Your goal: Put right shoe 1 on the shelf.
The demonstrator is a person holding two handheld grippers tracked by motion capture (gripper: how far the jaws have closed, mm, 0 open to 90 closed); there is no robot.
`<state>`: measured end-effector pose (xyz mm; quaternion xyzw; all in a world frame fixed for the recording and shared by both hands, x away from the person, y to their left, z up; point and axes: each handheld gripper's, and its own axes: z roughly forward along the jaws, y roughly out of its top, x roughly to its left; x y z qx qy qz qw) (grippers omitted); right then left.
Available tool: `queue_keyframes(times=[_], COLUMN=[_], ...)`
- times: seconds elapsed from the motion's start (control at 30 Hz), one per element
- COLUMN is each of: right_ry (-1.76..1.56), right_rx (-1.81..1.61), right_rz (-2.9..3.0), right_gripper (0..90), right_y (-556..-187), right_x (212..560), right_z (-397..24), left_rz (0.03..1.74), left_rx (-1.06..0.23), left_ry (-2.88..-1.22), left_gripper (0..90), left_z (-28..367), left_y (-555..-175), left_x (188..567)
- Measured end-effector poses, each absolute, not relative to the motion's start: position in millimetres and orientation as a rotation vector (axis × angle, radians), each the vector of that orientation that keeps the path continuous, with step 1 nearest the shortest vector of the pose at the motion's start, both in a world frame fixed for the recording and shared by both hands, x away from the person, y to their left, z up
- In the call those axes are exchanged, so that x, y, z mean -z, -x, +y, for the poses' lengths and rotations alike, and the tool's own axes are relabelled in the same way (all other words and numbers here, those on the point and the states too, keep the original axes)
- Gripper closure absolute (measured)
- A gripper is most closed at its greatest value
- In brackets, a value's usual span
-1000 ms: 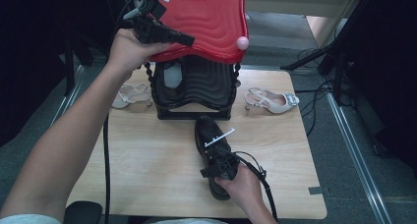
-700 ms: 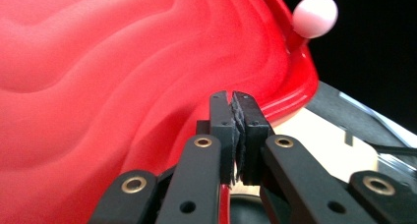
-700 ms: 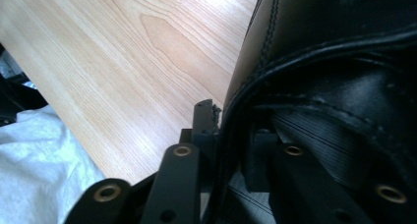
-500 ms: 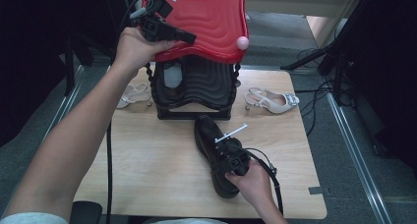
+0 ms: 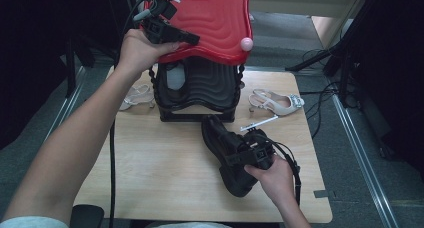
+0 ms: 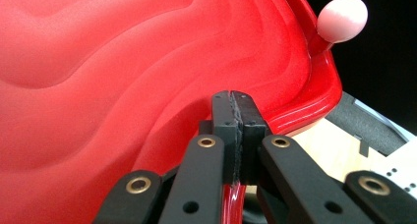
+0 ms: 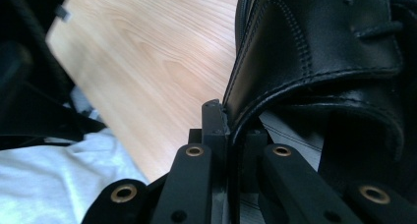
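No readable brand or lettering anywhere that I can make out, so on to the layout. Far left on the wooden table (image 5: 165, 173) there's a pale strappy sandal (image 5: 134, 96), partly tucked behind the person's left forearm. The left gripper (image 5: 192, 38) is up high at the back, jaws pinched tight on the rim of the red wavy lid (image 5: 215, 18), which is tipped up over the black ribbed box (image 5: 200, 90). The left gripper view gets right in on that: the red edge is squeezed between the pads, with the pink knob (image 6: 342, 18) sticking out at the lid's corner, while the high view puts the same knob at the lid's right edge.

Inside the box something pale grey shows, too dim to say what. Just in front of the box is the black leather shoe (image 5: 225, 153), toe pointing at the box opening. The right gripper (image 5: 239, 155) has just been closing, and its jaws are clamped on the shoe's collar; the right gripper view shows the stitched leather edge between the pads, and a white sleeve low on the left. Further right, a second pale slingback sandal (image 5: 277, 103) lies near the table's edge, well apart from the shoe.
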<state>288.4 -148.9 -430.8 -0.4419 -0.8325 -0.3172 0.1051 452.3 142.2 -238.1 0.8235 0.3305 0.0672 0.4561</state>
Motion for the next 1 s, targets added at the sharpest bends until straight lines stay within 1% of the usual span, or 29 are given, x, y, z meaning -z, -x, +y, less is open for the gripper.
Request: queue_keyframes(times=[0.27, 0.53, 0.73, 1.0], right_ry=[1.217, 1.204, 1.261, 1.367], right_rx=[1.025, 1.121, 1.168, 1.253], right_rz=[-2.413, -2.410, -2.495, -2.574], right_gripper=[87.0, 86.9, 86.1, 86.1], right_y=[-284.1, -285.4, -299.9, -327.1], right_x=[401.1, 367.3, 345.5, 343.1], right_z=[-152.4, -159.7, -152.6, -125.8], left_rz=[0.822, 0.825, 0.802, 0.801], left_rx=[-0.181, -0.185, -0.224, -0.197], left_ry=[-2.034, -2.040, -2.049, -2.040], left_gripper=[90.0, 90.0, 90.0, 90.0], left_z=[140.4, 140.0, 138.1, 140.3], left_y=[-450.2, -449.9, -447.4, -448.7], left_x=[237.4, 236.9, 237.0, 237.9])
